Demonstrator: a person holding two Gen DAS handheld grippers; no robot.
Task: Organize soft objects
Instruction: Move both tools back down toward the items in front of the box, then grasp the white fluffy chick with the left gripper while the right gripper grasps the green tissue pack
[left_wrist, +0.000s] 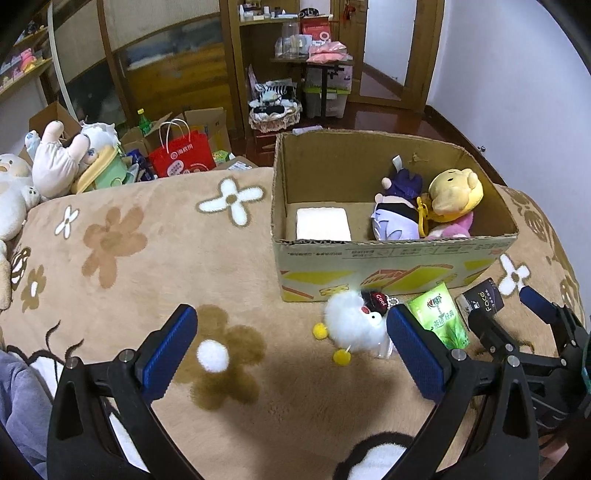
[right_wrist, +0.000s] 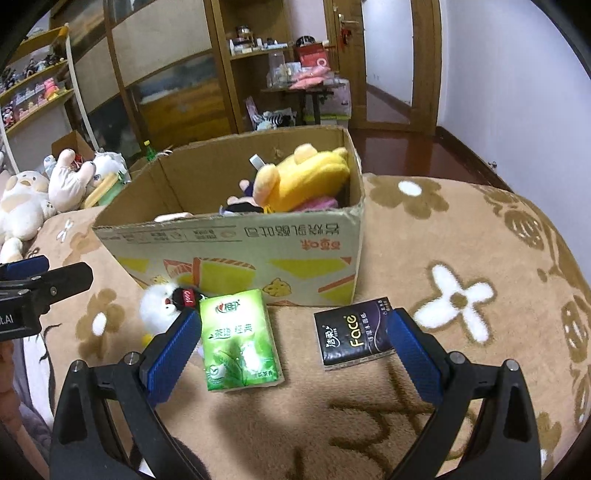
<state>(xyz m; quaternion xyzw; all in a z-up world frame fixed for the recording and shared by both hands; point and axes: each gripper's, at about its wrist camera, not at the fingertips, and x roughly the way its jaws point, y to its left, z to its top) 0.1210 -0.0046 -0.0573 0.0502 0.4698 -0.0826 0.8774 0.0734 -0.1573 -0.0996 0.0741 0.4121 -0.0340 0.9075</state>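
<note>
A cardboard box stands on the flowered blanket and holds a yellow bear plush, a purple plush and a white tissue pack. In front of it lie a white fluffy chick toy, a green tissue pack and a black tissue pack. My left gripper is open, the chick just inside its right finger. My right gripper is open, low over the green and black packs. The right gripper also shows in the left wrist view.
Several large plush toys lie at the blanket's far left. Beyond the bed are a red paper bag, open cartons, a wooden cabinet and a basket of clutter on the floor.
</note>
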